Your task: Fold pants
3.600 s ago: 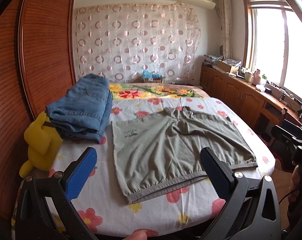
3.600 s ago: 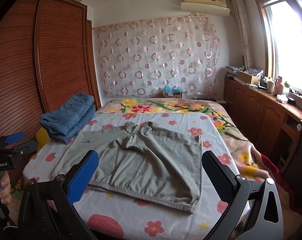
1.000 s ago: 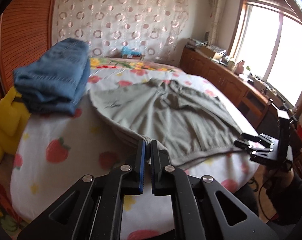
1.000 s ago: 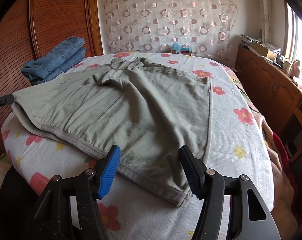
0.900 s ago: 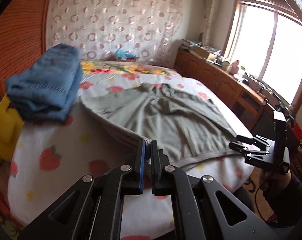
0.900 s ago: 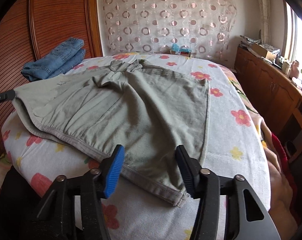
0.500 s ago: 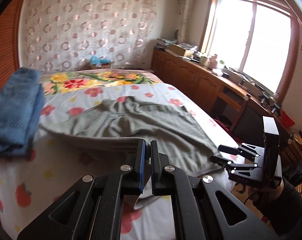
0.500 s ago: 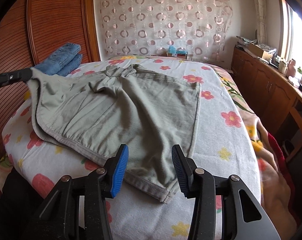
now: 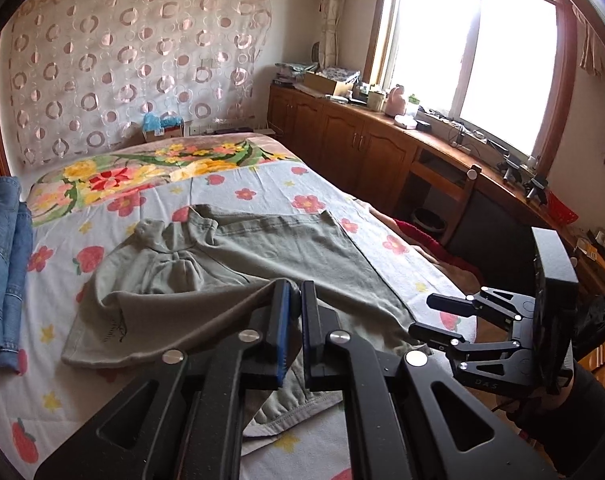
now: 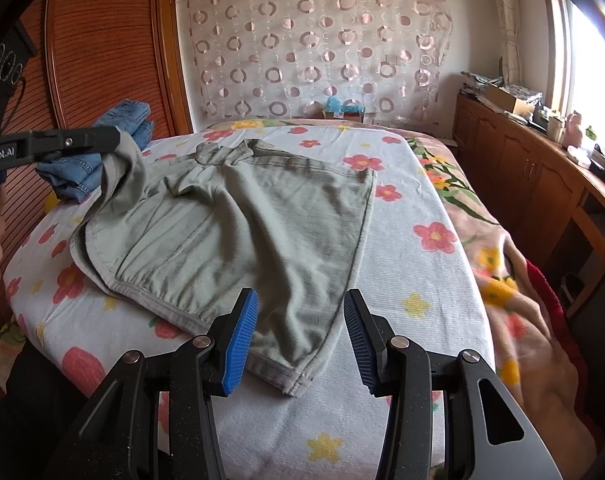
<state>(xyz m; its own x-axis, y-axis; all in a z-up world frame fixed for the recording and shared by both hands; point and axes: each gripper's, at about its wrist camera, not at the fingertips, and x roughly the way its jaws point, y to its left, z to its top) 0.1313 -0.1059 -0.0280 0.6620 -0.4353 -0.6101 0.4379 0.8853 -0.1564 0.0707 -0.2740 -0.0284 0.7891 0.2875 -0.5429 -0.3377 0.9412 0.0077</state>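
Pants [image 10: 238,216] corner in left gripper [image 9: 296,300]

Left clamped, right spread.
Our left hand-held gripper [image 9: 296,308] is raised, pads pressed together; our right hand-held gripper [image 10: 300,330] hovers low, jaws apart.

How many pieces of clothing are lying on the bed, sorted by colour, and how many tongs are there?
Grey-green shorts: 1
Blue jeans, folded pile: cannot count the pieces; 1 pile
Tongs: 2, left tongs and right tongs
Total: 4
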